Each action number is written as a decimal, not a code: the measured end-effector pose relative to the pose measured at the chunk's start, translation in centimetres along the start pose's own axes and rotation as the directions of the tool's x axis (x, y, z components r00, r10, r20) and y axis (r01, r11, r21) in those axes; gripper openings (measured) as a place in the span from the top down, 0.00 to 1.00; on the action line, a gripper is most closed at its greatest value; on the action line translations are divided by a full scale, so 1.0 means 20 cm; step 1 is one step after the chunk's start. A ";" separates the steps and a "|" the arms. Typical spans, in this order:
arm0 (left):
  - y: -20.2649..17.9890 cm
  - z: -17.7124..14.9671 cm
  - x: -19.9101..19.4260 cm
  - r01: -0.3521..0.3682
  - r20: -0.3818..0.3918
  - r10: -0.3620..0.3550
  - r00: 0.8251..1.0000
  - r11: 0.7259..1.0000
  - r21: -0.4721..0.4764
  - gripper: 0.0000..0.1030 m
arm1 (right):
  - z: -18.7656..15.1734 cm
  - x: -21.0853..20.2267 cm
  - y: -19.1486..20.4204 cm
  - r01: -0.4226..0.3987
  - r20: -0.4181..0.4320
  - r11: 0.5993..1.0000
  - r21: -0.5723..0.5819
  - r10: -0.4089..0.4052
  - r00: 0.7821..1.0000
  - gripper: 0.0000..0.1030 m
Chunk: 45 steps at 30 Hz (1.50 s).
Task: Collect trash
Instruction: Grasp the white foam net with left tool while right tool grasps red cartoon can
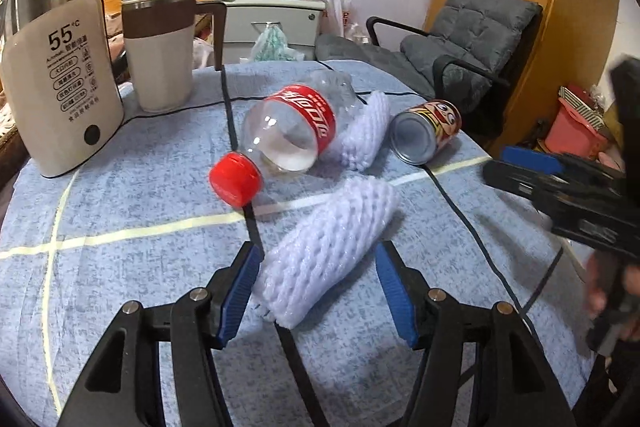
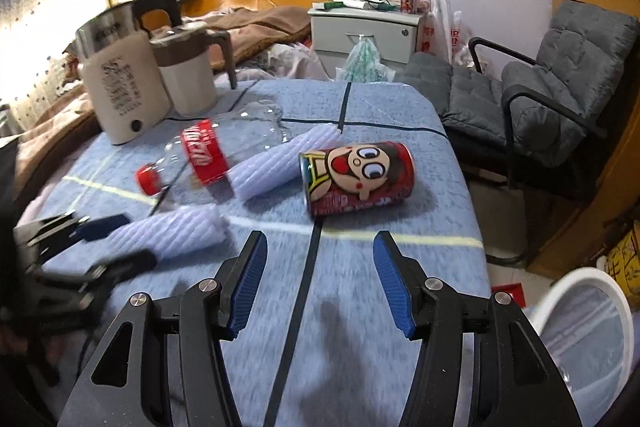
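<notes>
A white foam net sleeve (image 1: 328, 255) lies on the blue tablecloth between the open fingers of my left gripper (image 1: 318, 291); it also shows in the right wrist view (image 2: 176, 233). Behind it lie an empty clear bottle with a red label and red cap (image 1: 288, 135), a second foam sleeve (image 1: 366, 131) and a red cartoon can (image 1: 426, 131) on its side. My right gripper (image 2: 320, 283) is open and empty, above the cloth just short of the can (image 2: 356, 179). The right gripper shows at the right edge of the left wrist view (image 1: 532, 163).
A white kettle (image 1: 60, 79) and a cream jug (image 1: 164, 51) stand at the table's back left. A grey padded chair (image 2: 560, 87) is at the right. A white bin with a clear liner (image 2: 588, 339) stands below the table's right edge.
</notes>
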<state>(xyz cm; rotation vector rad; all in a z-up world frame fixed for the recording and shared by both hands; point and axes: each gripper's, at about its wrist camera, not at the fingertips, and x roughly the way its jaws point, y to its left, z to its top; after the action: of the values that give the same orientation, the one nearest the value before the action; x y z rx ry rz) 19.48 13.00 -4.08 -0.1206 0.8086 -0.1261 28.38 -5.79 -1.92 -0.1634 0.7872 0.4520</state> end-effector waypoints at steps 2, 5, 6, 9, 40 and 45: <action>-0.01 0.00 -0.02 0.029 0.001 -0.029 1.000 1.000 -0.003 0.39 | 0.02 0.06 0.00 0.017 -0.009 1.000 0.005 -0.017 1.000 0.46; -0.01 0.00 -0.03 0.073 0.000 -0.073 0.997 0.997 -0.019 0.39 | 0.05 0.15 -0.01 0.048 -0.020 0.999 0.014 -0.048 0.999 0.46; -0.01 -0.01 -0.03 0.078 0.003 -0.078 0.997 0.997 -0.018 0.39 | 0.06 0.18 -0.01 0.055 -0.024 0.998 0.021 -0.055 0.998 0.46; -0.03 -0.01 -0.03 0.082 0.007 -0.082 0.997 0.997 -0.011 0.39 | 0.08 0.23 -0.04 0.077 -0.036 0.996 0.040 -0.075 0.997 0.46; -0.06 0.01 0.08 -0.047 -0.011 0.046 0.999 0.992 -0.114 0.64 | 0.19 0.26 -0.26 -0.009 0.005 0.939 0.345 0.008 1.000 0.39; -0.05 0.01 0.08 -0.041 -0.007 0.041 0.999 0.991 -0.129 0.64 | 0.18 0.32 -0.26 -0.007 -0.046 0.940 0.340 0.024 0.999 0.38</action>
<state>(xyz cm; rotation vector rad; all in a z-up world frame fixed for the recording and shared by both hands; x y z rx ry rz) 20.59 11.79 -4.96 -0.2255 0.8229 -0.0351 37.03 -7.15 -4.13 0.1547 0.9040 0.3208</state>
